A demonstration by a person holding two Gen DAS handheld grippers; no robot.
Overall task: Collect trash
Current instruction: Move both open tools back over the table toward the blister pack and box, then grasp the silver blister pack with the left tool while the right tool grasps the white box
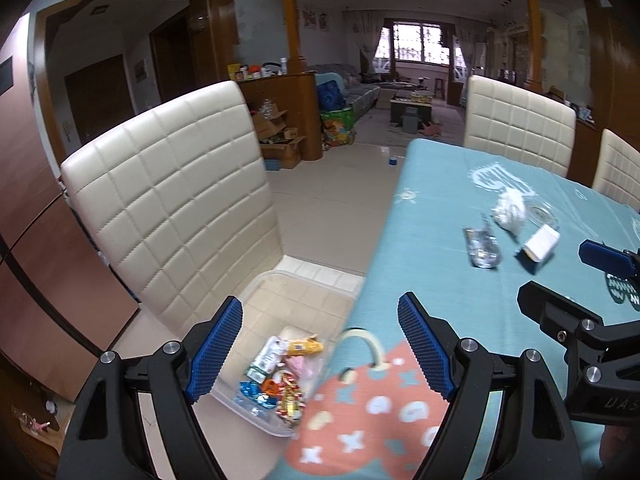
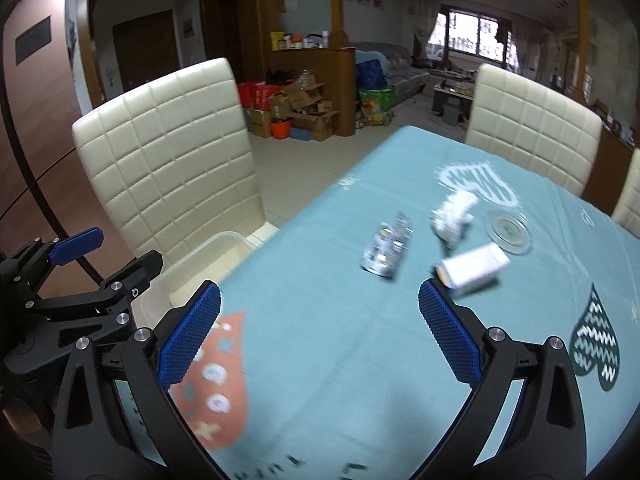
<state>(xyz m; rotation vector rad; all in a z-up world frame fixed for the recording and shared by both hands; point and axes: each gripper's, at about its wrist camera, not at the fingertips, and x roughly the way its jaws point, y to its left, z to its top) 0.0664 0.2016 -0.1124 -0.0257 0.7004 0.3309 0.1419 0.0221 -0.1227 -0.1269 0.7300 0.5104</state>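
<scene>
Left wrist view: left gripper [image 1: 320, 344] has its 2 blue-padded fingers [image 1: 218, 350] spread wide apart, holding nothing. It sits over the near left edge of the table [image 1: 432, 208], above a clear bin [image 1: 276, 280] resting on a cream chair [image 1: 168, 196]. The bin holds a heap of wrappers [image 1: 280, 376]. Farther right on the blue cloth lie a crushed clear bottle [image 1: 482, 244], a crumpled tissue [image 1: 509, 208] and a small white box [image 1: 540, 244], all near one another. The right gripper [image 1: 600, 280] enters from the right edge, fingers parted.

Right wrist view: right gripper [image 2: 320, 336] is also spread wide, empty, over the cloth. Ahead lie the bottle [image 2: 386, 252], tissue [image 2: 454, 216] and box [image 2: 474, 270]; the box is just beyond the right finger. A glass dish [image 2: 508, 232] sits just right of the tissue. Left gripper [image 2: 108, 258] shows at the left, above the bin [image 2: 200, 256].
</scene>
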